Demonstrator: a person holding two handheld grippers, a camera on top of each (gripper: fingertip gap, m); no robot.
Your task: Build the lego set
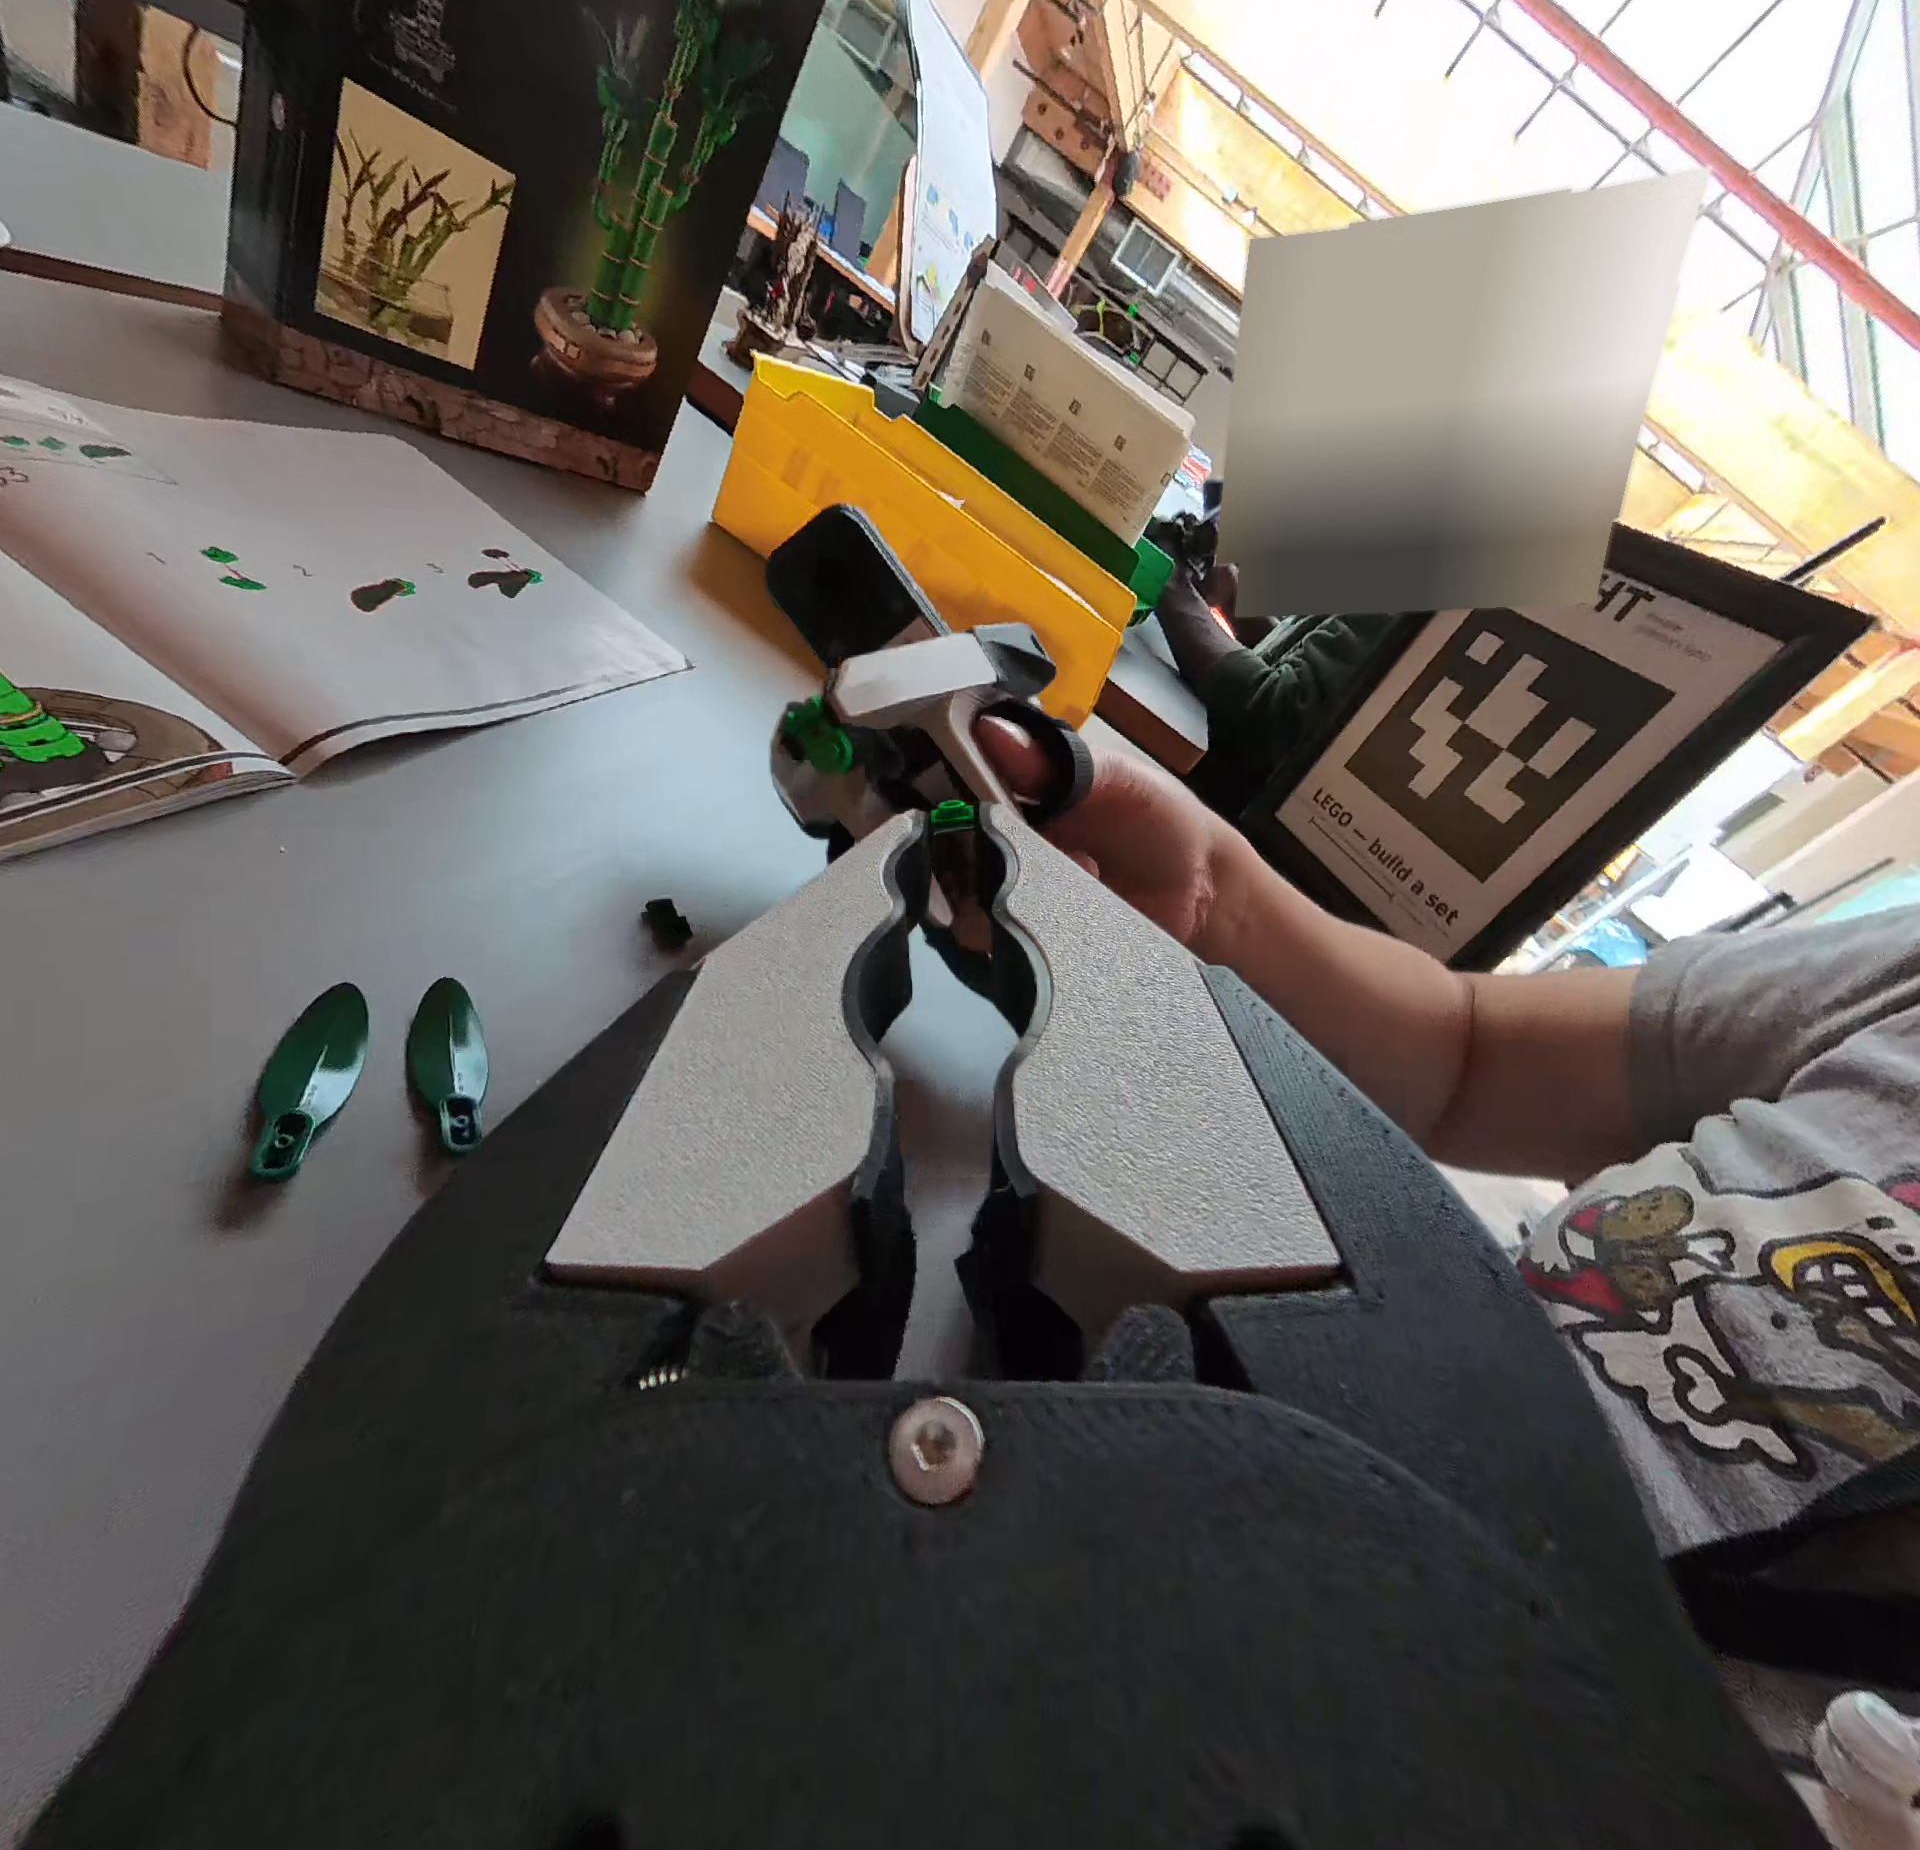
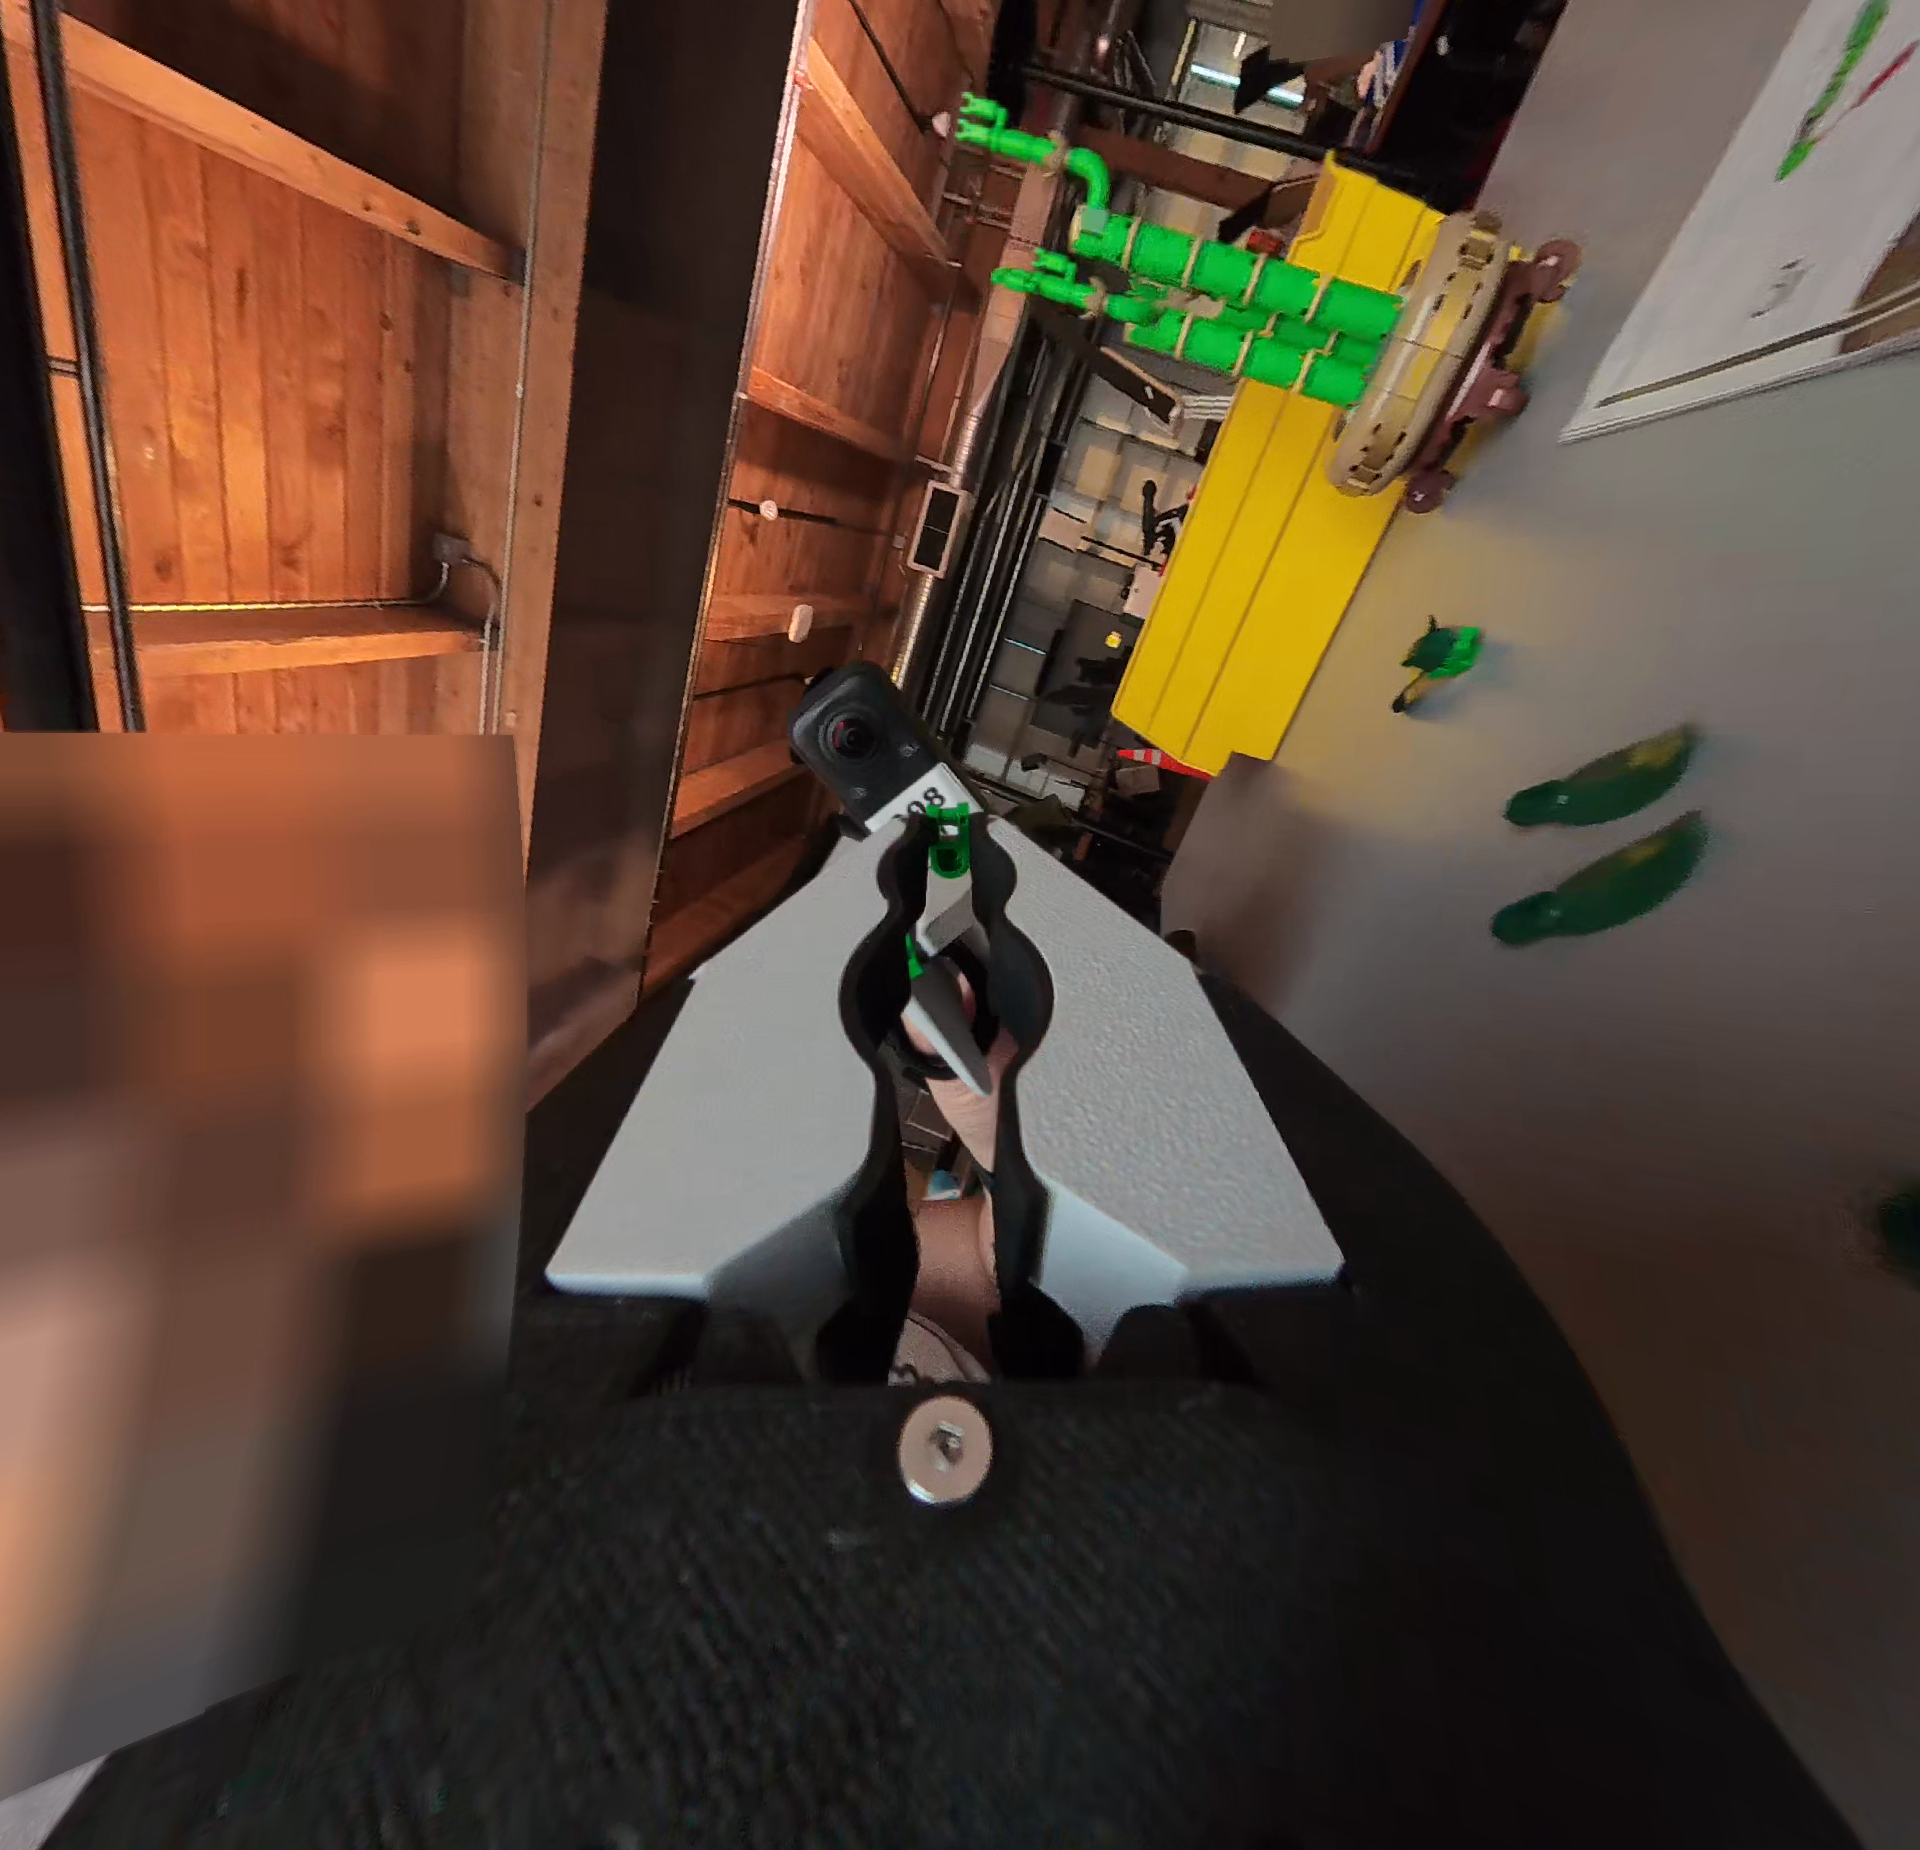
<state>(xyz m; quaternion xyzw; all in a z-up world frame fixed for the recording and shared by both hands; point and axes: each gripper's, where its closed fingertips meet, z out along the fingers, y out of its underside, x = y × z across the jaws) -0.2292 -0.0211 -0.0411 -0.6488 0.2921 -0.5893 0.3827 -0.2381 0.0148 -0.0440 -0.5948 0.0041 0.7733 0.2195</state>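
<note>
My left gripper (image 1: pixel 951 834) is shut on a small green-topped lego piece (image 1: pixel 951 816), held above the table. My right gripper (image 2: pixel 948 839) is shut on a bright green lego piece (image 2: pixel 948 850). It also shows in the left wrist view (image 1: pixel 831 761), just beyond my left tips, with that bright green piece (image 1: pixel 816 740) in it. The two grippers are close together, tip to tip. Two dark green leaf pieces (image 1: pixel 312 1073) (image 1: pixel 449 1062) lie on the grey table (image 1: pixel 468 844). The part-built bamboo model (image 2: pixel 1247 294) stands in its pot (image 2: pixel 1434 366).
An open instruction booklet (image 1: pixel 312 574) lies at the left, the set's box (image 1: pixel 499 190) behind it. A yellow bin (image 1: pixel 914 543) stands at the back. A small dark piece (image 1: pixel 666 919) and a small green assembly (image 2: pixel 1439 657) lie on the table. A marker sign (image 1: pixel 1486 740) stands right. Left and right tips are no more than a few centimetres apart. From either gripper's tips it is about 30 cm to the part-built bamboo model (image 2: pixel 1247 294).
</note>
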